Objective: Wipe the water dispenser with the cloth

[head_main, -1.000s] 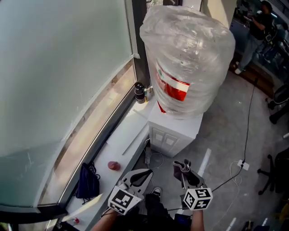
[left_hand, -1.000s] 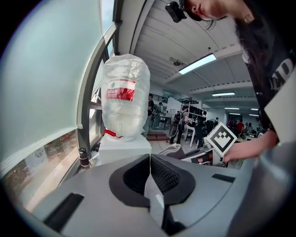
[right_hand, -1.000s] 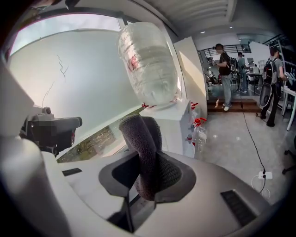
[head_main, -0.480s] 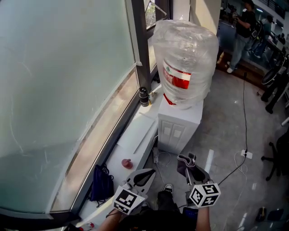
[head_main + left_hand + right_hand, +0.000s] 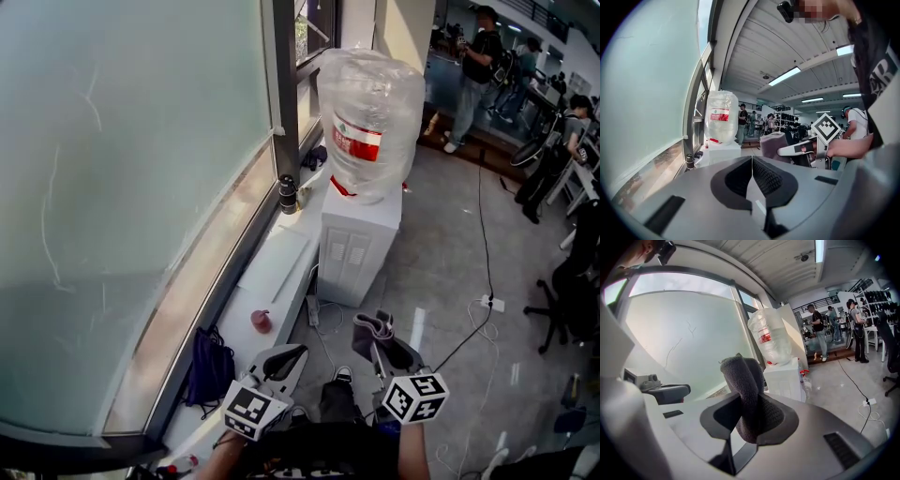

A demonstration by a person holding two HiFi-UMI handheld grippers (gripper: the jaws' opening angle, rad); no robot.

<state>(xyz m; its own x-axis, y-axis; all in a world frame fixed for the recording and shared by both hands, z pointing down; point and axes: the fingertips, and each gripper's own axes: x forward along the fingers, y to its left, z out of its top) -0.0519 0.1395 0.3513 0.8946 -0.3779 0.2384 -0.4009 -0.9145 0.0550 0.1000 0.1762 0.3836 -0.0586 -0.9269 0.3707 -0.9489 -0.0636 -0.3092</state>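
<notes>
Water dispenser (image 5: pixel 357 246) far centre, beside window ledge (image 5: pixel 273 272), wrapped bottle (image 5: pixel 369 120) on top; well apart from both tools. Cloth (image 5: pixel 742 380) clamped upright in right claw (image 5: pixel 751 414), folded end protruding forward, probably to serve as wiping face. Left claw (image 5: pixel 752 164) pressed together, empty, low near body. Versus earlier frames: dispenser smaller and farther in head view; no contact yet.

Soft daylight is pouring through the frosted window (image 5: pixel 131 187) at nine o'clock, leaving the head view bright and its shadows faint. The water dispenser (image 5: pixel 364 187) is glinting at twelve. Ceiling strip lights (image 5: pixel 785 76) are glowing at one o'clock in the left gripper view. Both gripper views are bowing and darkening toward their rims.
</notes>
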